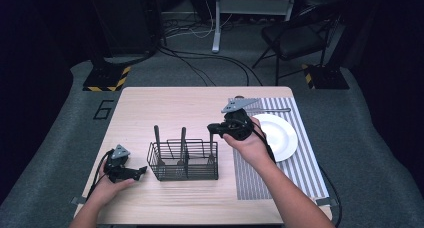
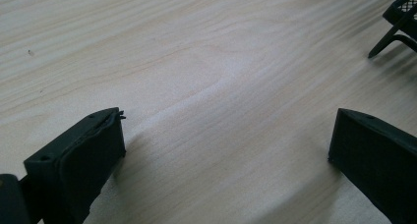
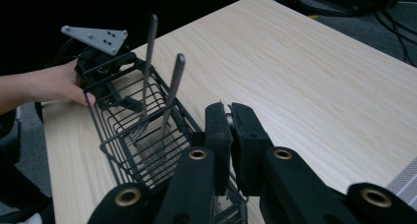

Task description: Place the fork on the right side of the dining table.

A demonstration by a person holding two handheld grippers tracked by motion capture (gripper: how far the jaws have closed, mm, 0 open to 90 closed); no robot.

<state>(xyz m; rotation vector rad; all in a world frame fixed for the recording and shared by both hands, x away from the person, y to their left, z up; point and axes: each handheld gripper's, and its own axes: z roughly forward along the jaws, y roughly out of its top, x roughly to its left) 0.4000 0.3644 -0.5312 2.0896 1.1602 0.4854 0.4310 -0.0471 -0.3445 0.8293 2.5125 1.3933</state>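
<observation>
Dark room, light wood desk [image 1: 150, 203]. My left tool [image 1: 144, 171] sits wide open near the desk's front-left corner, holding nothing. Right tool [image 1: 212, 130] is clamped on a utensil handle [image 1: 211, 147] over the wire caddy [image 1: 183, 162] mid-desk.

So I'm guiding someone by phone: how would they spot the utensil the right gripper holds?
Find the black wire caddy mid-table. Three utensils stand in it; take the one at its right end, nearest the striped mat. It alone has the right gripper shut on its handle.
</observation>
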